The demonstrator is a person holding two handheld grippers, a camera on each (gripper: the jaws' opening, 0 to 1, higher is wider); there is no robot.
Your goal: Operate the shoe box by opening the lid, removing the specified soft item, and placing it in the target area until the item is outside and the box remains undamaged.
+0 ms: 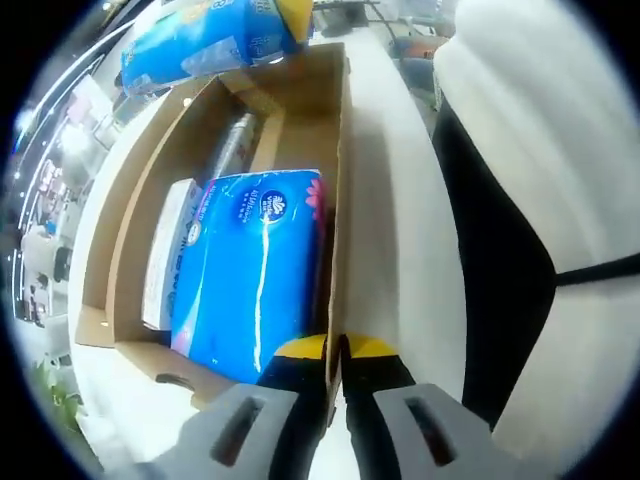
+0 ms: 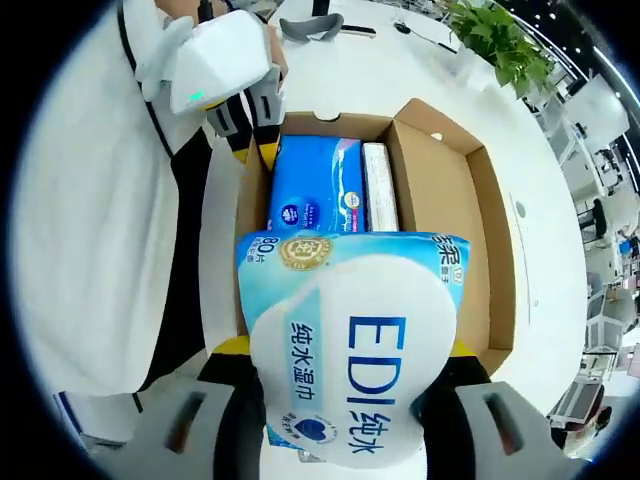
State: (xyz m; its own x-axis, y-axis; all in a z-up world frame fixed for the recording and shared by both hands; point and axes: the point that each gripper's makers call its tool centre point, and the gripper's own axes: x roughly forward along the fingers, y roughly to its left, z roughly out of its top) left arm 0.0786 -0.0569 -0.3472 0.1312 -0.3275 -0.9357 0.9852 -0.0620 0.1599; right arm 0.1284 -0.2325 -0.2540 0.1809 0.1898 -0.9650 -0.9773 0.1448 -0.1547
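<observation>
Open cardboard shoe box (image 2: 480,230) sits on a white worktop (image 2: 400,75), lid off, brown inside walls showing, no tears seen.

Right gripper (image 2: 345,400): fingers spread wide and clamped on the two sides of a soft wet-wipes pack (image 2: 350,340). Pack is light blue and white, glossy plastic film, printed with large blue "EDI" lettering, a gold round seal and "80" near one corner. It bulges between the fingers and hangs above the near end of the shoe box, clear of the box floor. In the left gripper view the same pack (image 1: 205,40) appears past the far end of the box, raised.

Left gripper (image 1: 335,375): yellow-tipped fingers nearly closed, pinching the thin side wall of the shoe box (image 1: 335,180) at its near corner. In the right gripper view this gripper (image 2: 250,125) sits at the far left corner of the box, beside a person's white and black garment (image 2: 90,230).

Inside the shoe box: a deep blue tissue pack (image 1: 250,270) lying flat against the pinched wall; a white flat pack (image 1: 165,250) just beside it; a silvery wrapped item (image 1: 232,145) further in.

A potted green plant (image 2: 495,40) stands on the worktop beyond the box.
</observation>
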